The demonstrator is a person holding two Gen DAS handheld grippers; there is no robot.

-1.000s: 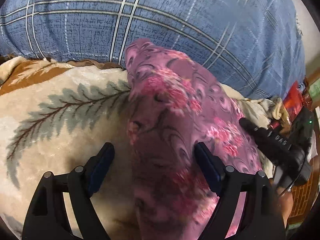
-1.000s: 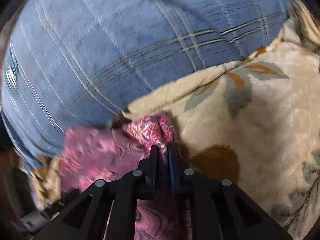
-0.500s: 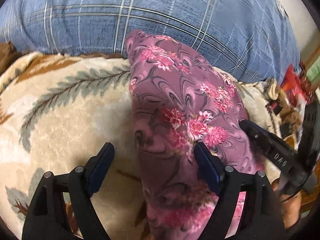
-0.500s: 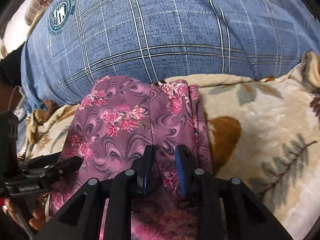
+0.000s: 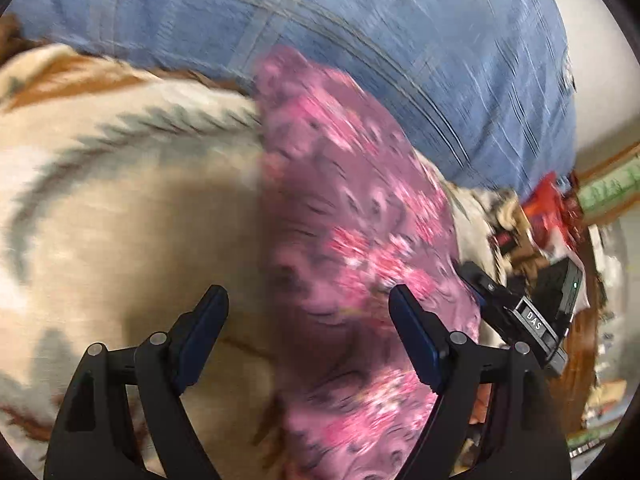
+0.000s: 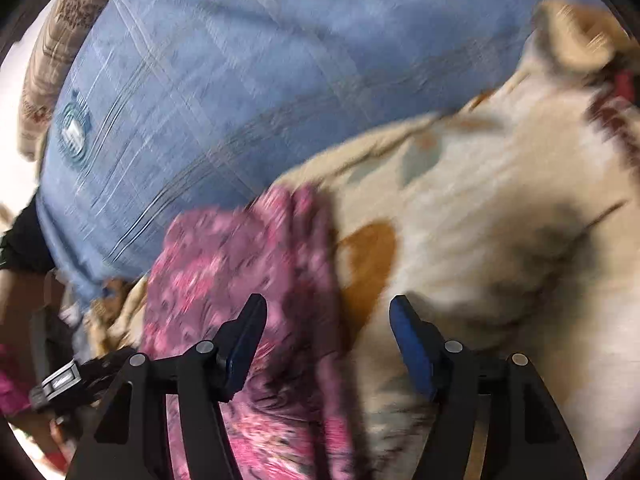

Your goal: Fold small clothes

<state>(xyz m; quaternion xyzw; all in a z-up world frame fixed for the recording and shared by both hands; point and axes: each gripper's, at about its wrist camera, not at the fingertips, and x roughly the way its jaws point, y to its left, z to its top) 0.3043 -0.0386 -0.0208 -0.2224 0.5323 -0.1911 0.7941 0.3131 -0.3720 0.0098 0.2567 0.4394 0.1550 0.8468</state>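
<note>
A purple garment with pink flowers (image 5: 352,240) lies as a long folded strip on a cream fleece blanket (image 5: 120,220). My left gripper (image 5: 308,320) is open above the garment's near part, holding nothing. My right gripper (image 6: 328,328) is open too; its left finger is over the garment (image 6: 240,280) and its right finger over the blanket (image 6: 500,220). The right gripper's body also shows in the left wrist view (image 5: 516,312). Both views are blurred by motion.
A big blue plaid pillow (image 5: 360,40) lies behind the garment and fills the back of both views (image 6: 240,80). Red packets and clutter (image 5: 552,208) sit at the blanket's right edge. A patterned cushion (image 6: 52,60) is at the far left.
My right gripper has opened and let go of the garment, which now lies on the blanket. Both grippers have shifted; the left one stayed open.
</note>
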